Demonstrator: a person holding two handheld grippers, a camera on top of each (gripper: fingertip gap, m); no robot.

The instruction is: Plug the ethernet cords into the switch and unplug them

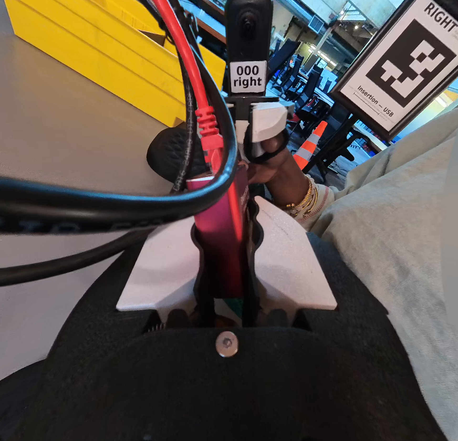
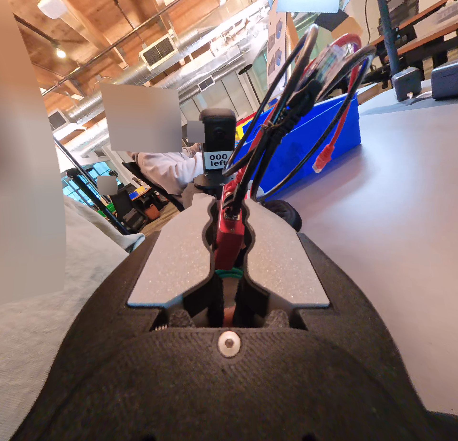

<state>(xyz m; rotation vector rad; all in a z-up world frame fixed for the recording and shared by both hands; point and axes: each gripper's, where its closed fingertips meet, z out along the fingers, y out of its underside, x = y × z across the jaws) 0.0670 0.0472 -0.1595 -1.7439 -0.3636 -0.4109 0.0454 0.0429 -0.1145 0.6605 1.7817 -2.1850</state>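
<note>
Each of the 2 cameras sits just behind its own gripper and looks forward along the 2 fingers, very close to what they clamp. The left wrist view looks out over the left gripper across the grey table toward the yellow bins. The right wrist view looks over the right gripper toward the blue bin. The 2 cameras face each other: both show the red switch, its cords, and the opposite gripper's camera.
</note>
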